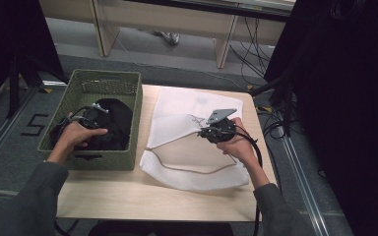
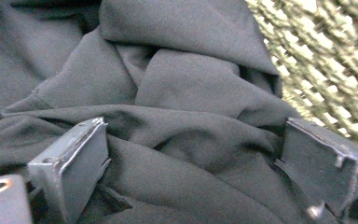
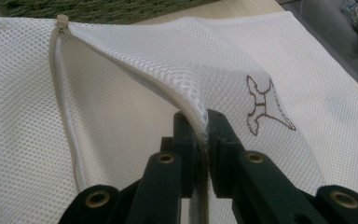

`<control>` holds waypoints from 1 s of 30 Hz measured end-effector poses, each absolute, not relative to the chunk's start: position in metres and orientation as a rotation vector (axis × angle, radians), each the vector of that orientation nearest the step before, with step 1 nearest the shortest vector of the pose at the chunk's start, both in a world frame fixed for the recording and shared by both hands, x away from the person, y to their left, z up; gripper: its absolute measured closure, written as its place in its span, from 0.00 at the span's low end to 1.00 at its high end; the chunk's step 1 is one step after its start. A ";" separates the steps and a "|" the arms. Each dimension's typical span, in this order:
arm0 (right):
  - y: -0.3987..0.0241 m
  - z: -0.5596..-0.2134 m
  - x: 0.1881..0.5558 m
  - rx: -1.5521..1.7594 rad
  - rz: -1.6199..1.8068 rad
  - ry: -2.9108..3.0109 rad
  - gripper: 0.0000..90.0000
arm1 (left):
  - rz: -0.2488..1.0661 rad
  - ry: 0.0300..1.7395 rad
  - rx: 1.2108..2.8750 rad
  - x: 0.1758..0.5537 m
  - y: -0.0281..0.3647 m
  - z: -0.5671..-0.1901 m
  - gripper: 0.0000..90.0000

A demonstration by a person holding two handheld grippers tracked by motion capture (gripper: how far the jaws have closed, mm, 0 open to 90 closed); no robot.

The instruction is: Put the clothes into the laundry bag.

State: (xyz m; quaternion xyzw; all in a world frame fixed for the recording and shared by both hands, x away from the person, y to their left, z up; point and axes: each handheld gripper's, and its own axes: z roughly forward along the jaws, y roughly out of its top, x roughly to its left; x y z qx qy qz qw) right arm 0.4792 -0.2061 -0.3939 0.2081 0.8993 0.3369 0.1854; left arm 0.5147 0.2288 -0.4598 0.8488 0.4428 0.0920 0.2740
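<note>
Left gripper (image 2: pixel 193 158): it is down inside the green basket (image 1: pixel 133 123), and its jaws stand wide apart
Black cloth (image 2: pixel 168 93): it lies in the basket, right under and between the left gripper's jaws; the pads are not pressing on it
Basket wall: the woven green side is just past the left gripper's right jaw
Right gripper (image 3: pixel 201 135): its jaws are closed tight on the zipper edge of the white mesh bag (image 3: pixel 121 116)
White mesh bag: it lies on the tabletop (image 1: pixel 128 196), and the pinched edge is lifted up, so the mouth of the bag gapes open in front of the right gripper
Zipper pull (image 3: pixel 63 21): it sits at the far end of the open edge, well away from the right gripper
Brown stitched picture (image 3: pixel 265 105): it is on the bag, just to the right of the right gripper's jaws
</note>
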 end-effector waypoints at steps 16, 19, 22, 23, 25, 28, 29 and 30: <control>-0.206 -0.394 0.479 0.587 0.942 2.536 0.93 | 0.257 1.206 2.427 0.521 0.210 -0.478 0.00; -0.206 -0.393 0.479 0.584 0.937 2.549 0.93 | 0.284 1.224 2.458 0.520 0.208 -0.481 0.13; -0.206 -0.392 0.479 0.590 0.941 2.550 0.93 | 0.308 1.236 2.443 0.520 0.213 -0.471 0.54; -0.206 -0.392 0.478 0.592 0.941 2.549 0.93 | 0.333 1.254 2.426 0.521 0.216 -0.469 0.65; -0.206 -0.393 0.478 0.589 0.940 2.548 0.93 | 0.369 1.276 2.390 0.522 0.221 -0.467 0.74; -0.206 -0.394 0.480 0.579 0.945 2.538 0.93 | 0.602 1.384 2.256 0.526 0.226 -0.457 0.74; -0.206 -0.394 0.480 0.579 0.945 2.538 0.93 | 0.602 1.384 2.256 0.526 0.226 -0.457 0.73; -0.207 -0.394 0.481 0.565 0.941 2.546 0.93 | 0.593 1.414 2.215 0.528 0.228 -0.455 0.70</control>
